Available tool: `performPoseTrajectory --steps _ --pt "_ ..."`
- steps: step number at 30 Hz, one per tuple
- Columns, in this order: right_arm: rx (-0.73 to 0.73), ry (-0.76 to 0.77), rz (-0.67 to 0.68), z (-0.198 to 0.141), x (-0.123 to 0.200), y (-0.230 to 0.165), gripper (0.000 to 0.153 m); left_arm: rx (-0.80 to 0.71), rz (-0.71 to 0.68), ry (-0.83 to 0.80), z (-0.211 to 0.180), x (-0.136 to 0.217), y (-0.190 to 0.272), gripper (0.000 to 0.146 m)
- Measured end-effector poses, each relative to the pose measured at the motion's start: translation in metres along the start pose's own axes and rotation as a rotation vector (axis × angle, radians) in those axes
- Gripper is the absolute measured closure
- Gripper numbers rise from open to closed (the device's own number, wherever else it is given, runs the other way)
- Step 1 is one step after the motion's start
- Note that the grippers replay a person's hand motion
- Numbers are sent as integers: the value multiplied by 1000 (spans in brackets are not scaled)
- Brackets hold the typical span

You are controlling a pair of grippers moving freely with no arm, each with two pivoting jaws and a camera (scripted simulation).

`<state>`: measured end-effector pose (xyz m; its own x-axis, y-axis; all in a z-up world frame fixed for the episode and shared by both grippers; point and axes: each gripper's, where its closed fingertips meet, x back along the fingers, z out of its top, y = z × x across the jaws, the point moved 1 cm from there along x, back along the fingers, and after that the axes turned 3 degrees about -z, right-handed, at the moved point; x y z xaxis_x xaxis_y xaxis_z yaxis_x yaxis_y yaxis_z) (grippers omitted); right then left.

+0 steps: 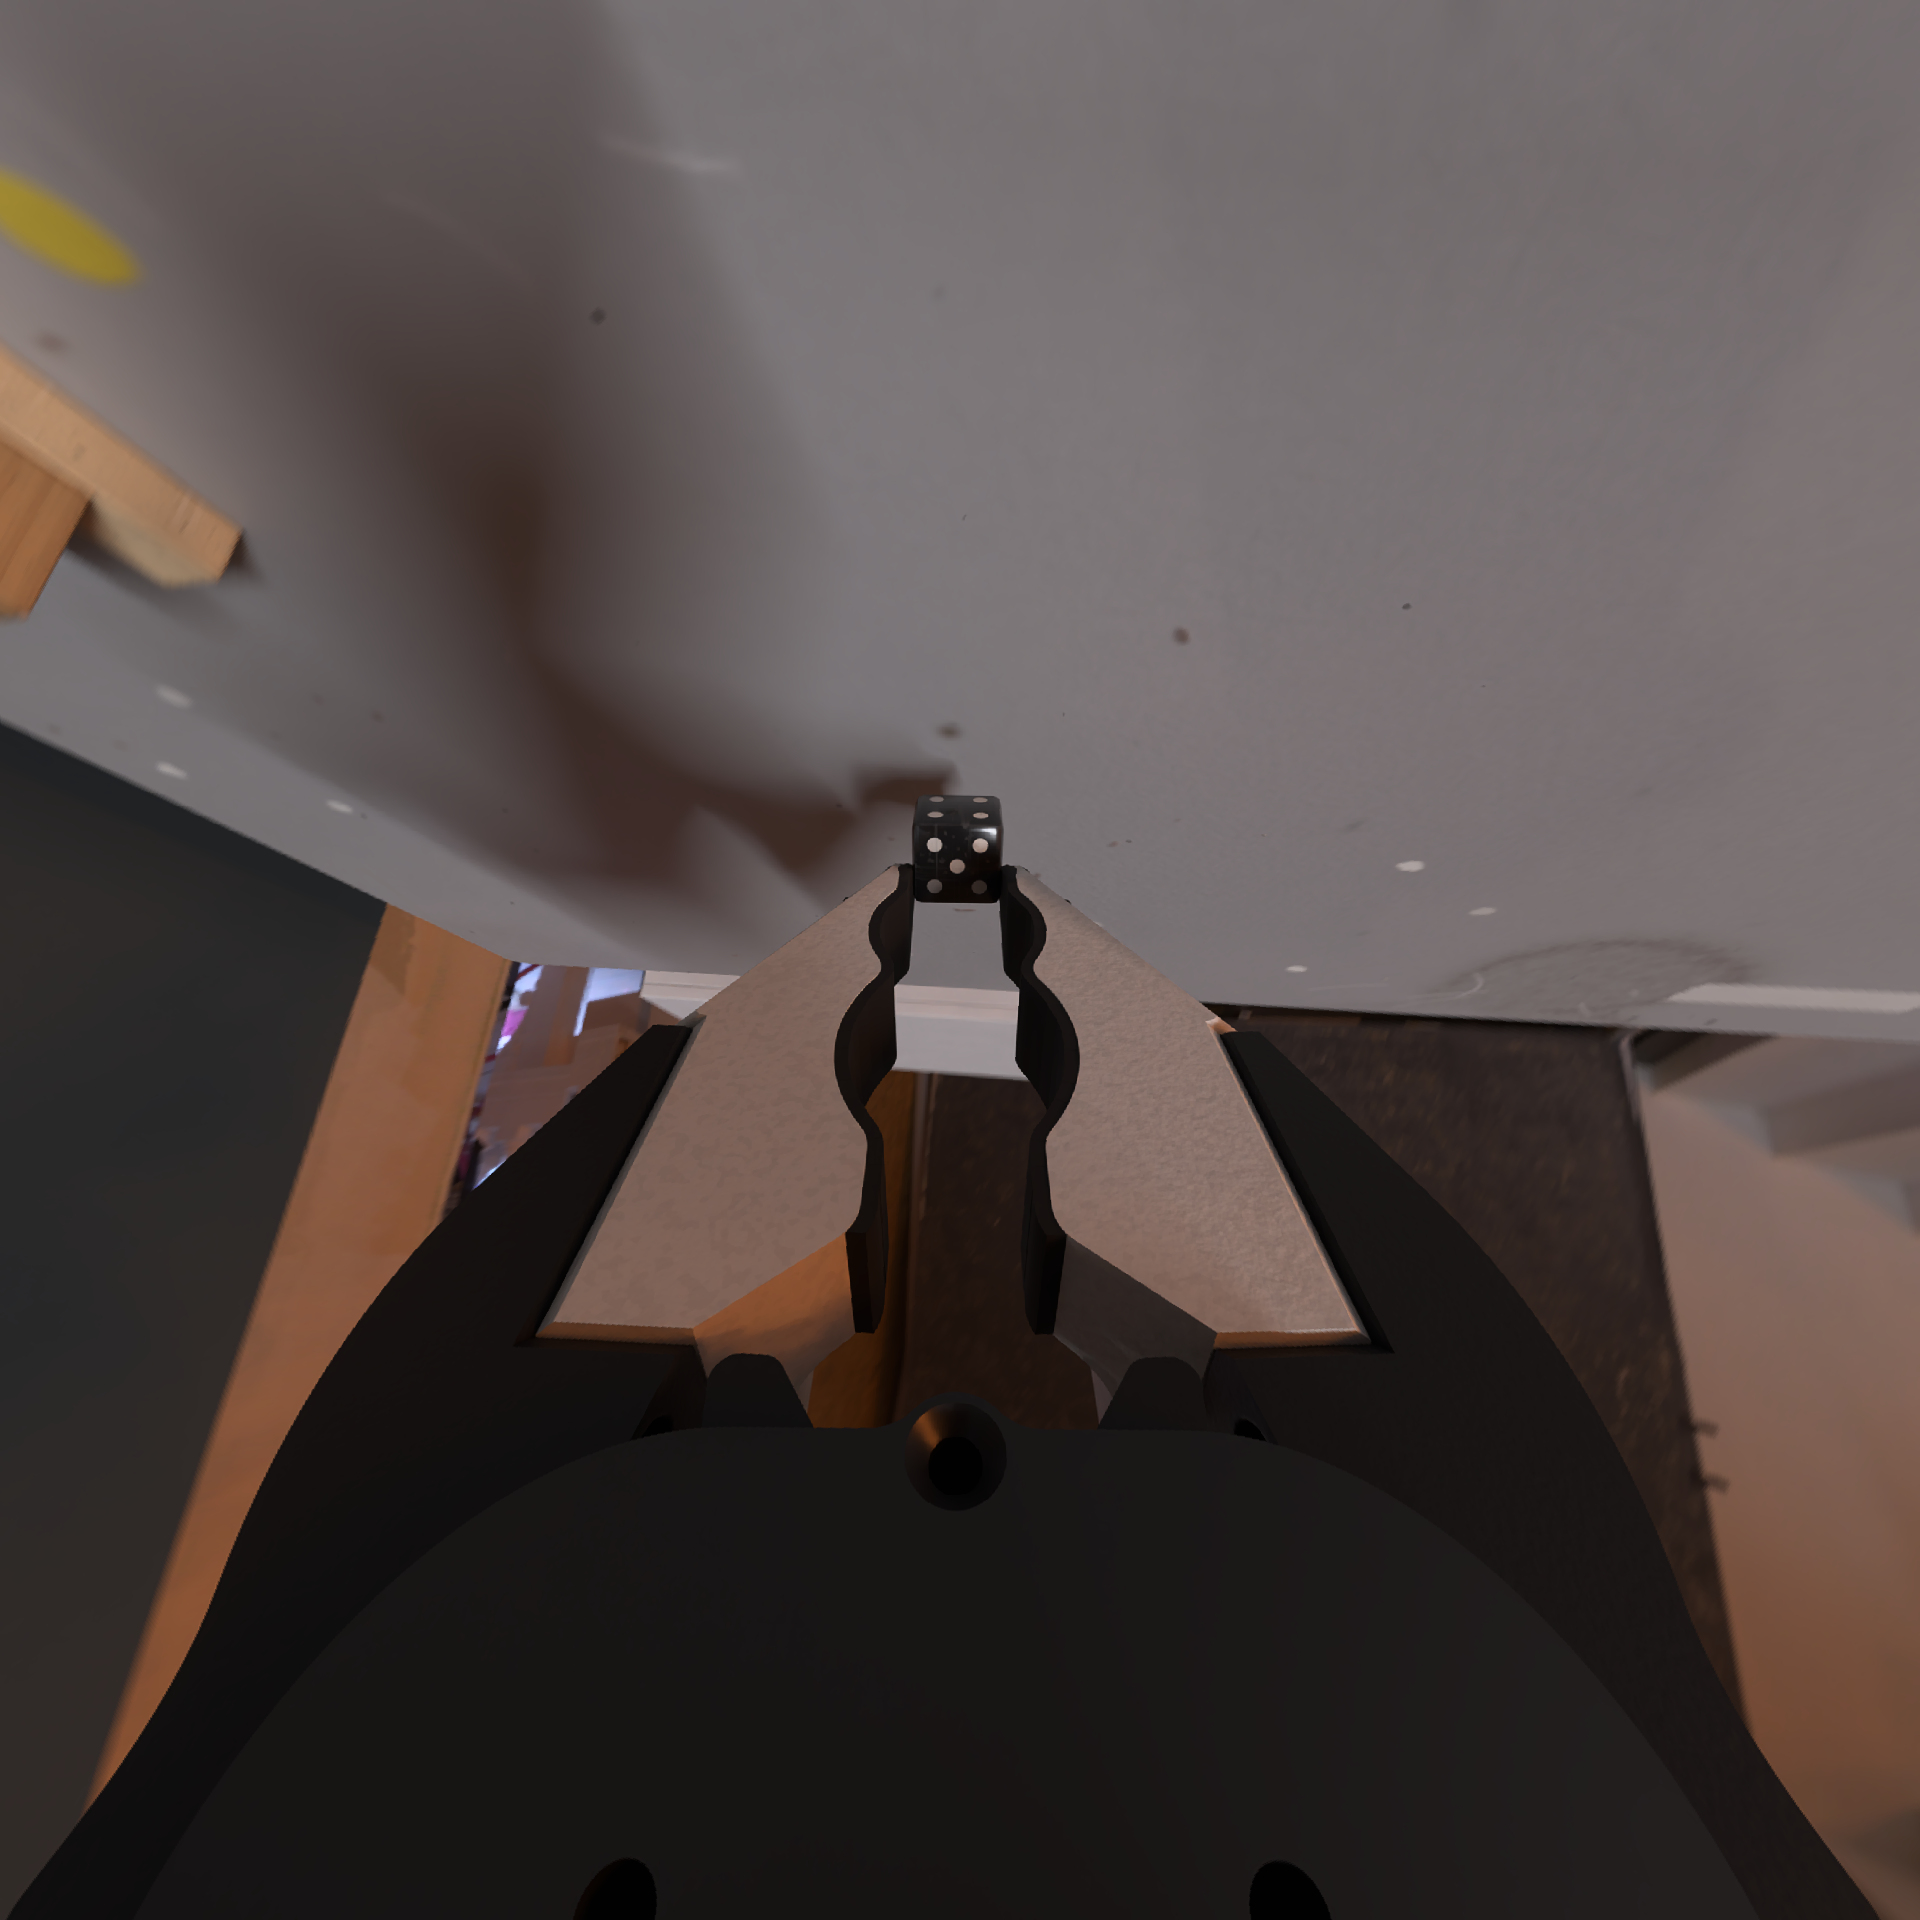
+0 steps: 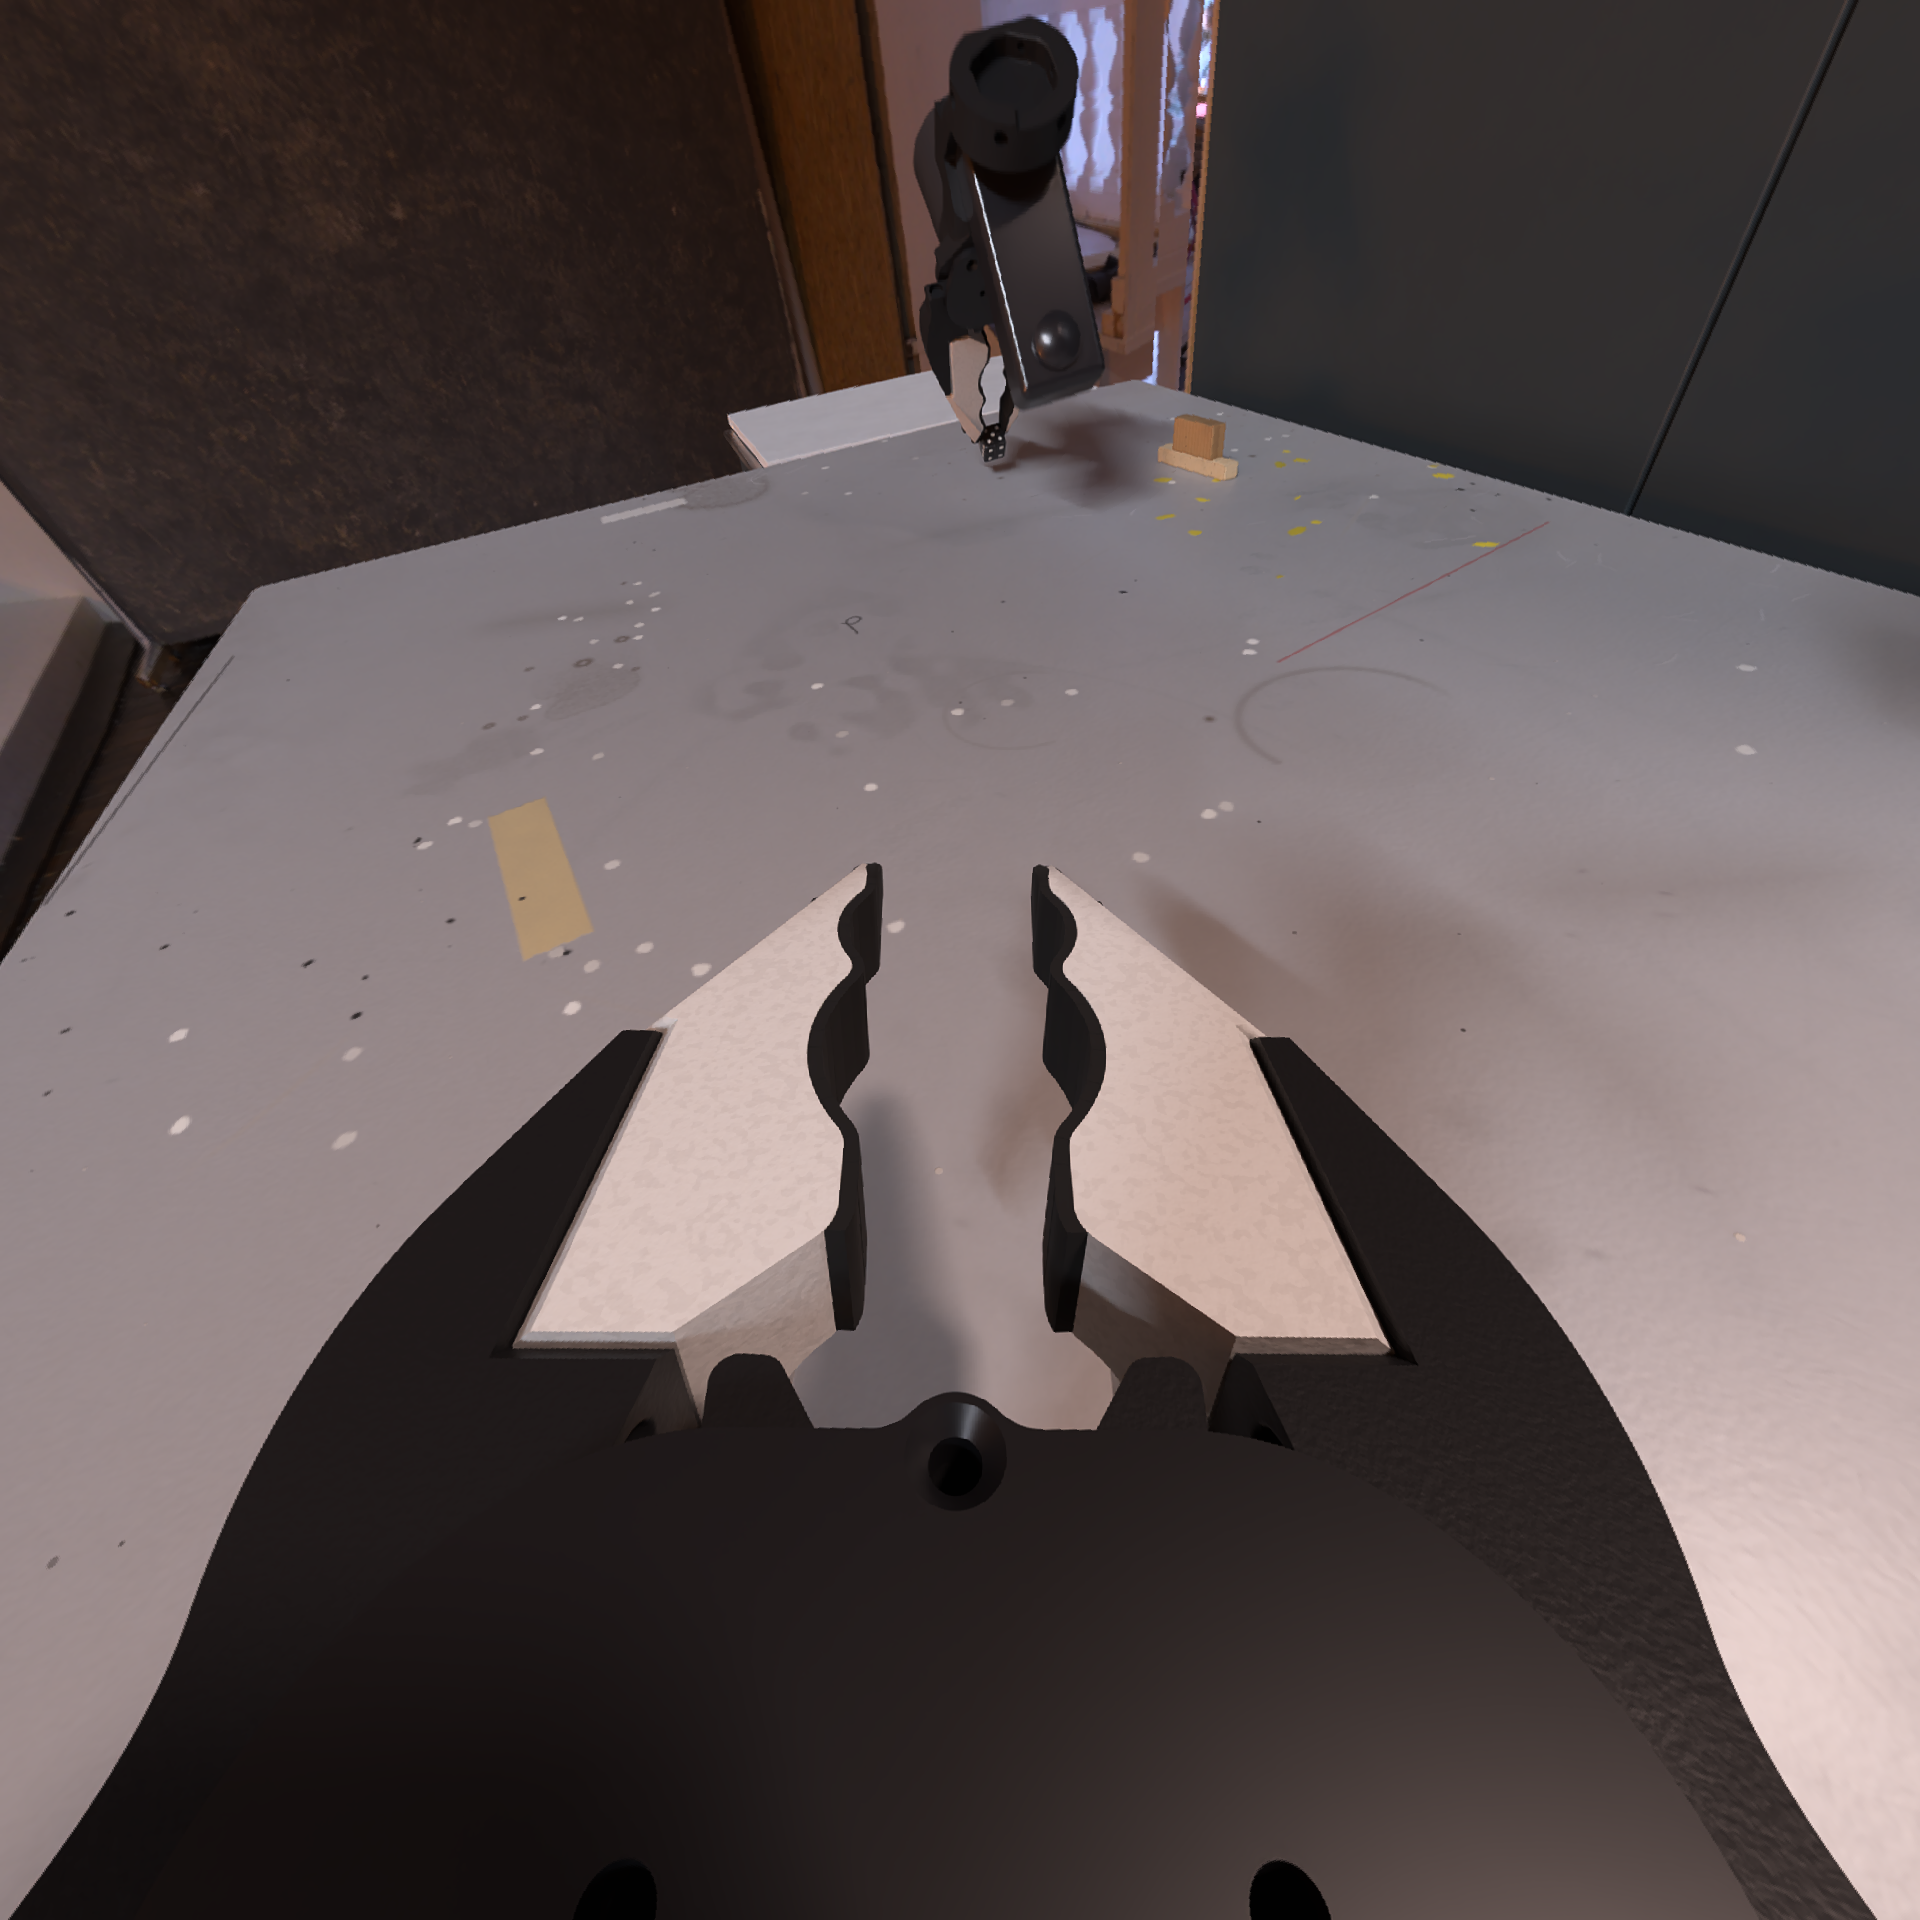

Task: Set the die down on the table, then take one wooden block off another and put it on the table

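Note:
My left gripper (image 1: 956, 885) is shut on a small black die (image 1: 956, 844) with white pips, pinched between the fingertips close over the grey table (image 1: 1351, 416). I cannot tell if the die touches the surface. From the right wrist view, the left gripper (image 2: 989, 421) and die (image 2: 993, 448) are at the table's far end. A small upright wooden block (image 2: 1199, 434) stands on a flat wooden block (image 2: 1205, 470) just right of them. Both blocks also show at the left edge of the left wrist view (image 1: 114, 499). My right gripper (image 2: 956, 883) is open and empty, low over the near part of the table.
A tan tape strip (image 2: 538, 878) lies on the table left of my right gripper. A white board (image 2: 831, 421) sits at the far edge by the die. Yellow flecks (image 2: 1299, 530) and a thin red line (image 2: 1413, 592) mark the far right. The table edge (image 1: 935, 1023) runs below the die.

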<state>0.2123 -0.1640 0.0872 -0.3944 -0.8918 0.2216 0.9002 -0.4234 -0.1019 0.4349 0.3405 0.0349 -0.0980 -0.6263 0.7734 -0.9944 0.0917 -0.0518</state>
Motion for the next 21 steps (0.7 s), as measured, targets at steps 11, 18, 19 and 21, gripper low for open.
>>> performPoseTrajectory --steps 11,18,19,21 --pt "-13 9 2 1 0 3 124 185 135 748 45 177 6 130" --pt "-2 35 -32 4 3 5 125 -239 22 825 188 236 62 130" --pt "0 41 -39 4 4 6 125 -271 16 792 203 231 67 130" --pt "6 47 -54 4 7 7 125 -315 9 730 225 219 76 130"
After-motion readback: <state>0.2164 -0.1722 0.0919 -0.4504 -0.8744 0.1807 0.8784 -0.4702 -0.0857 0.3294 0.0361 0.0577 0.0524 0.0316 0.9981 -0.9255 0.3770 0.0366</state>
